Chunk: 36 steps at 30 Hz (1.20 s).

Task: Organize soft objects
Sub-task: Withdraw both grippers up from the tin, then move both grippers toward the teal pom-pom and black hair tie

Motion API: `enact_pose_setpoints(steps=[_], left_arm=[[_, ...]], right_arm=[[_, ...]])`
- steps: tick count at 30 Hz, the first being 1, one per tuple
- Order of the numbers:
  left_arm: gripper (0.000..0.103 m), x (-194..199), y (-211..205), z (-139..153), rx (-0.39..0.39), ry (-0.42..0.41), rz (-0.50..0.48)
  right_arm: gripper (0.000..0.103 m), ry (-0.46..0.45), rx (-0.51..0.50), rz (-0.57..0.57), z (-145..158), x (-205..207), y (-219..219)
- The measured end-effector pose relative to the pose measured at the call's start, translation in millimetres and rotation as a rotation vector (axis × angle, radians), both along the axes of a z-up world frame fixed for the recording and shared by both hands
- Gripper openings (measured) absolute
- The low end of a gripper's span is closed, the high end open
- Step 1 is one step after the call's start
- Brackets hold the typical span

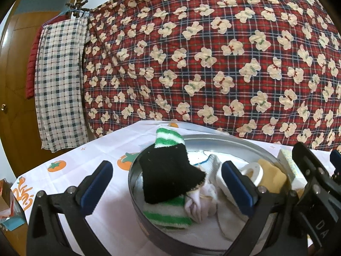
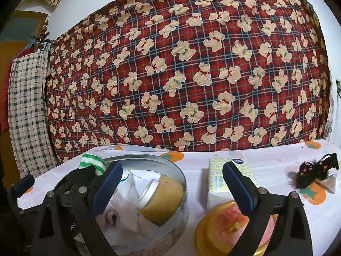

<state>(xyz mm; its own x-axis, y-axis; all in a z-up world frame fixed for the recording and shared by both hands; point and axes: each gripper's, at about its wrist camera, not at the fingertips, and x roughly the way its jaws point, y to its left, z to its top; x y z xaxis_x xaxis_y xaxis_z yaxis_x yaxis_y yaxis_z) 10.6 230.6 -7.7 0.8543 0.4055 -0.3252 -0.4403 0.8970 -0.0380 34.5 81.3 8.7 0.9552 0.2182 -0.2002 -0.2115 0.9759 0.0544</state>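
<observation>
A round metal tin (image 1: 234,144) sits on the white tablecloth and holds several socks. A green-and-white striped sock with a black part (image 1: 168,177) lies over its left rim. White socks (image 1: 204,198) and a yellow sock (image 1: 271,177) lie inside. My left gripper (image 1: 168,187) is open just above the tin, with nothing between its fingers. The tin shows in the right wrist view (image 2: 170,164) too. My right gripper (image 2: 170,183) is open over the tin's right edge. A black fuzzy hair tie (image 2: 315,168) lies at the right.
A tissue pack (image 2: 221,170) lies right of the tin. A yellow lid with pink and orange content (image 2: 226,224) sits in front of it. A red plaid bear quilt (image 2: 191,64) hangs behind the table. A checked cloth (image 1: 59,85) hangs at the left.
</observation>
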Motion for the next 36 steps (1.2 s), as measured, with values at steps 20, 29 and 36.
enact_pose_setpoints(steps=[20, 29, 36], left_arm=[[0.103, -5, -67, 3, -0.009, 0.019, -0.132], [0.103, -5, -112, 5, 0.011, 0.020, -0.243], [0.103, -6, -142, 8, 0.018, 0.006, -0.357]], right_arm=[[0.097, -0.051, -0.057, -0.034, 6, -20, -57], [0.097, -0.010, -0.056, -0.125, 6, -14, -113], [0.097, -0.003, -0.110, -0.211, 7, -10, -153]])
